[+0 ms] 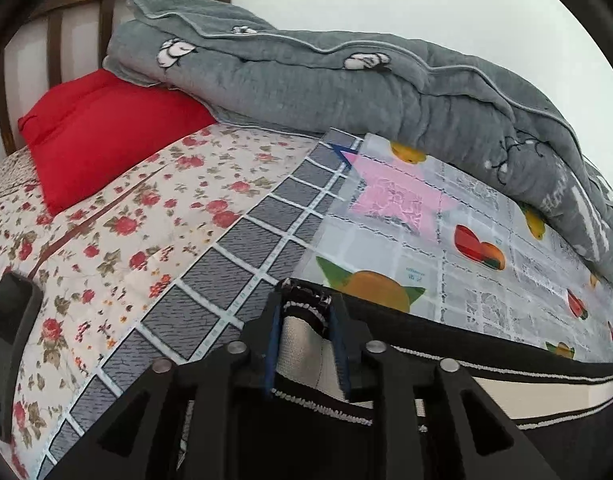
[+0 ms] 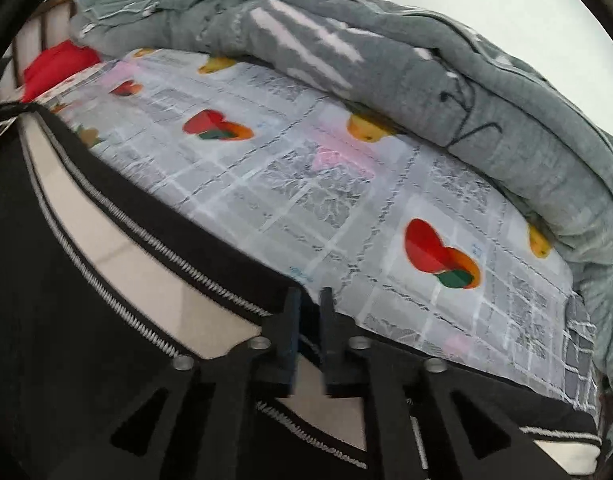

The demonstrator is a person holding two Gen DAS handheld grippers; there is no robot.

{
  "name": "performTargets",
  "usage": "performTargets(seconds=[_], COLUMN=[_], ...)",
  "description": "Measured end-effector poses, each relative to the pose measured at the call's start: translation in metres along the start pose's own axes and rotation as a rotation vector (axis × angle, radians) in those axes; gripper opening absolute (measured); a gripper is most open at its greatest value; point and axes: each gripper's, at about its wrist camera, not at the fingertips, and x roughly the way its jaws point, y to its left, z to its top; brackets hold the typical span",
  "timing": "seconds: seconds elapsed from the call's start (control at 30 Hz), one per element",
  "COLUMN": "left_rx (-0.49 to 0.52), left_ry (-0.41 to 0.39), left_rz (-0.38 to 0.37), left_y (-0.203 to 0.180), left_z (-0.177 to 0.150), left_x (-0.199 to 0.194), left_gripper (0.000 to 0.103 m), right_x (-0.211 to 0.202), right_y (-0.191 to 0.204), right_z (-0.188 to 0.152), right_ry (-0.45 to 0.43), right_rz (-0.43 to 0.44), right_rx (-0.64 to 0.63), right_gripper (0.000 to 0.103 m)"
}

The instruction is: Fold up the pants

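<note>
pants (image 1: 506, 392): run off the frame edge beyond the fingers' right, full shape unknown | fold between left gripper (image 1: 306, 304) fingers: lower part hidden by them | right gripper (image 2: 309, 300): view blurred, grip on pants edge unclear

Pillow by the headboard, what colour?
Plain red pillow, no pattern; the left wrist view shows it best, lying on the floral sheet.

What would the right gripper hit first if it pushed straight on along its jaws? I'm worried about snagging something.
Probably the pants themselves: their black edge lies right at the right gripper, apparently between its jaws. Just beyond is the fruit-print sheet; the grey quilt lies farther back. Depth is unclear.
</note>
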Motion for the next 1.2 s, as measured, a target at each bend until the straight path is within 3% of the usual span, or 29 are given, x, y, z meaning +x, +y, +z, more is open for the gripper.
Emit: performTargets(seconds=[0.03, 0.07, 0.1, 0.27, 0.37, 0.47, 0.67, 0.8, 1.03, 1.2], left_rx=[-0.011, -0.024, -0.041, -0.042, -0.048, -0.070, -0.038, -0.016, -0.045, -0.119], left_ry=[0.003, 0.003, -0.004, -0.011, -0.038, -0.038, -0.007, 0.007, 0.058, 0.079], left_rz=[0.013, 0.036, 0.050, 0.046, 0.034, 0.004, -0.002, -0.039, -0.140, -0.235], left_y=[0.002, 0.004, 0.008, 0.010, 0.005, -0.001, -0.014, -0.017, -0.009, 0.007], left_z=[-0.001, -0.001, -0.002, -0.008, -0.014, -0.020, -0.041, -0.060, -0.110, -0.155], left_x=[-0.001, -0.003, -0.008, -0.027, -0.043, -0.052, -0.074, -0.101, -0.137, -0.148], left_gripper=[0.040, 0.050, 0.053, 0.054, 0.054, 0.054, 0.054, 0.054, 0.057, 0.057], right_x=[-0.004, -0.009, -0.017, -0.053, -0.055, -0.027, -0.014, -0.029, -0.085, -0.121], right_y=[-0.004, -0.010, -0.019, -0.078, -0.097, -0.098, -0.125, -0.109, -0.077, -0.063], right_z=[-0.001, -0.002, -0.006, -0.035, -0.056, -0.070, -0.072, -0.076, -0.094, -0.116], right_ry=[-0.002, -0.007, -0.026, -0.055, -0.002, 0.078, 0.081, 0.065, -0.031, -0.070], right_rz=[-0.018, -0.035, -0.049, -0.137, -0.109, -0.242, -0.191, -0.249, -0.153, -0.177], right_rx=[0.017, 0.033, 0.051, 0.170, 0.175, 0.124, 0.283, 0.313, 0.463, 0.516], right_gripper=[0.042, 0.046, 0.048, 0.050, 0.051, 0.052, 0.052, 0.052, 0.052, 0.052])
